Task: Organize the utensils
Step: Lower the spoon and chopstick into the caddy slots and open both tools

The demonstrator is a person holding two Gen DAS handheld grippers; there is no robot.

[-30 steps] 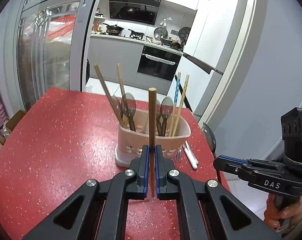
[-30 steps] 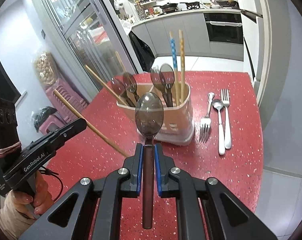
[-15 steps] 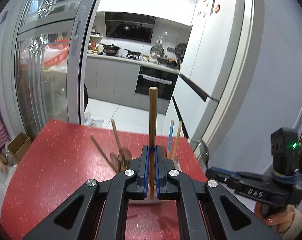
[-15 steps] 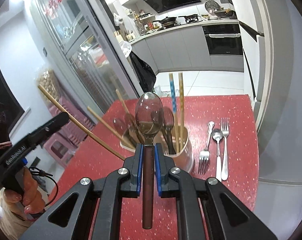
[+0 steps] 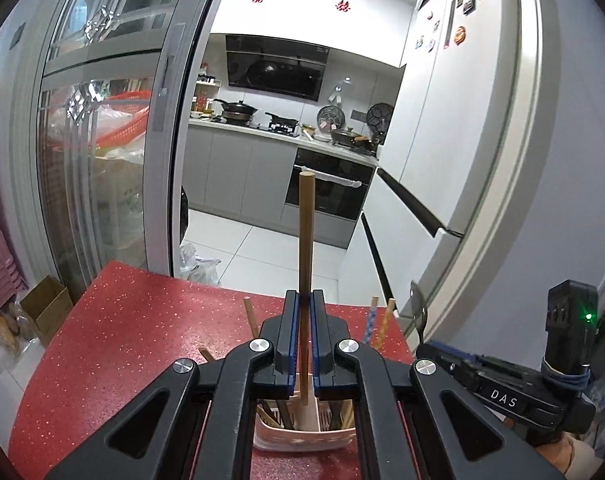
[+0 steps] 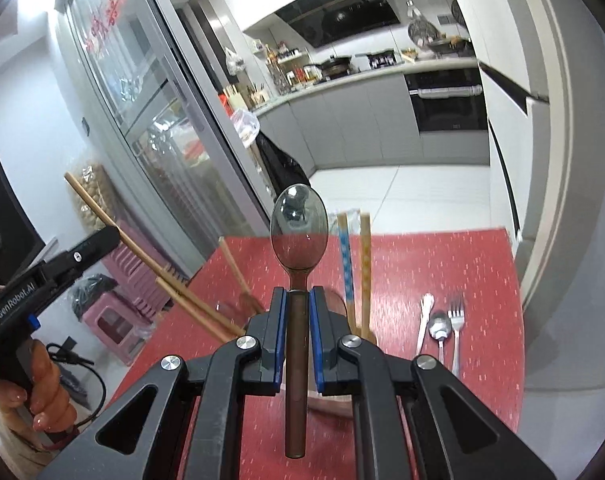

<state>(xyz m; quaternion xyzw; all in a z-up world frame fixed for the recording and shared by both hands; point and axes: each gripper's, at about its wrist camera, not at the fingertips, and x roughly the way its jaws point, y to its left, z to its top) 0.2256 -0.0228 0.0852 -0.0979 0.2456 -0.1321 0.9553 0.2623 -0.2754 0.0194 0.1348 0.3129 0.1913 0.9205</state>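
Forks (image 6: pixel 456 320) (right wrist view only)

Red speckled table (image 5: pixel 114 328). Beyond it, kitchen: black range hood (image 5: pixel 276 66), wok on hob (image 5: pixel 236 106), built-in oven (image 5: pixel 328 194), white fridge with magnets (image 5: pixel 454 120). Glass sliding door (image 5: pixel 102 152) left. Pink stool (image 6: pixel 116 326) and cardboard box (image 5: pixel 48 306) on floor.

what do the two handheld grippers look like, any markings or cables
Both are black with silver bolts and blue pads. The left gripper reads GenRobot.AI in white, with a black cable looping below its handle. The right gripper carries a white DAS label and a green light on its rear block.
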